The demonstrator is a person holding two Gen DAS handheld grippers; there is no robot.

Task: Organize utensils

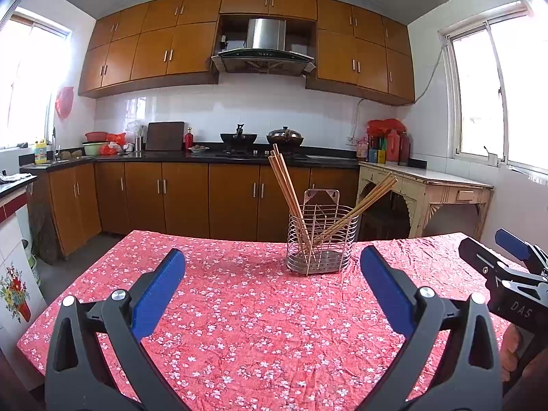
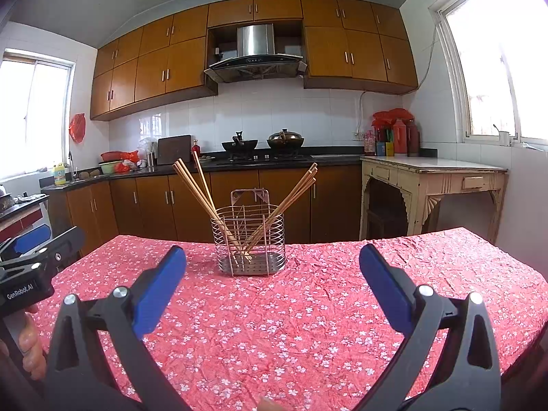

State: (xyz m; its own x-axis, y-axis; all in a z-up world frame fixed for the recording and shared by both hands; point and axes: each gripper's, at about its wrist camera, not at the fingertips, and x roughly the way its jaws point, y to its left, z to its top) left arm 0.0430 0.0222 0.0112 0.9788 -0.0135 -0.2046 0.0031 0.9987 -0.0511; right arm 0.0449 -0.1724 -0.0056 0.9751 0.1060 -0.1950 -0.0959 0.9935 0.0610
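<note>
On the red floral tablecloth stands a wire utensil holder (silvery, with a perforated base) holding wooden chopsticks. Both tools hover short of it, well apart: the left gripper and the right gripper each have jaws spread wide, gripping nothing. The chopsticks stand tips down, one bundle leaning left, the other right.

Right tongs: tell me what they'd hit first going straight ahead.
Probably the wire utensil holder with its chopsticks, slightly left of centre between the open right tongs. Only tablecloth lies before it; depth is uncertain.
</note>
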